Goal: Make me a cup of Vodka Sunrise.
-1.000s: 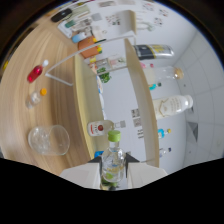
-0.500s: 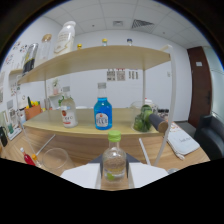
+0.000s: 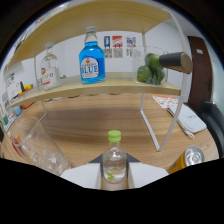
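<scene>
- The gripper (image 3: 114, 174) holds one small clear bottle (image 3: 114, 161) upright between its two pale fingers (image 3: 82, 176); both fingers press on its sides, so the claw is clamped on it.
- This small bottle is of smooth transparent material, round in body, with a light green screw cap (image 3: 115, 134) and a little pale liquid at the bottom.
- Beyond the fingers stands a shelf (image 3: 100, 87) — a light wooden board on thin white metal legs, with a second wooden board above it as a roof.
- On the shelf I count three bottles: one blue bottle (image 3: 92, 61) with a white label and a metal cap, one clear bottle (image 3: 49, 70) with a white-and-red label beside it, and one dark green bottle (image 3: 162, 67) lying on its side, its round cap toward the camera.
- Near the fingers, on the side of the clear bottle, stands one empty clear glass (image 3: 37, 149), thin-walled and shiny.
- On the other side one metal can (image 3: 194, 156) shows its round silver top, just beside an orange object that I cannot identify.
- All rests on a wooden table (image 3: 95, 125) with visible grain; one white flat object (image 3: 188, 119) lies on it beside the shelf leg.
</scene>
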`<state>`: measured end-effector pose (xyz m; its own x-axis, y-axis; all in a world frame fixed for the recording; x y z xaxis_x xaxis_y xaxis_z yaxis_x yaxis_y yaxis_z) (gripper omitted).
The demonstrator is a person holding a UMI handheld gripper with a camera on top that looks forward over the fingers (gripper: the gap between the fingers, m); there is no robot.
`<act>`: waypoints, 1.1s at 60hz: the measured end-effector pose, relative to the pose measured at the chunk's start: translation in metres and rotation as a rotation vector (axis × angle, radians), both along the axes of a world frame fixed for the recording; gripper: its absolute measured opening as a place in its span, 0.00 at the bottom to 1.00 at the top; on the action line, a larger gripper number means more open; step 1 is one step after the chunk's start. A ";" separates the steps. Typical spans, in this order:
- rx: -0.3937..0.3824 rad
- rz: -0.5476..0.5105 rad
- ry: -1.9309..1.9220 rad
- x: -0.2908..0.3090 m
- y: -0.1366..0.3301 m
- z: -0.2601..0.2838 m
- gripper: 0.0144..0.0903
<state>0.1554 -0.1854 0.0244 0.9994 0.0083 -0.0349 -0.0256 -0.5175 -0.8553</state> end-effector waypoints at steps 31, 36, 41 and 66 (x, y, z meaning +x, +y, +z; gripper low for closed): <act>-0.075 -0.043 -0.002 0.002 -0.037 0.004 0.53; -0.053 -0.056 -0.024 0.003 -0.045 0.027 0.90; -0.028 -0.064 -0.049 0.001 -0.058 0.056 0.93; -0.066 -0.063 -0.100 -0.069 -0.143 0.130 0.94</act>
<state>0.0867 -0.3280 0.1547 0.9963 -0.0539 0.0667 0.0239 -0.5728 -0.8193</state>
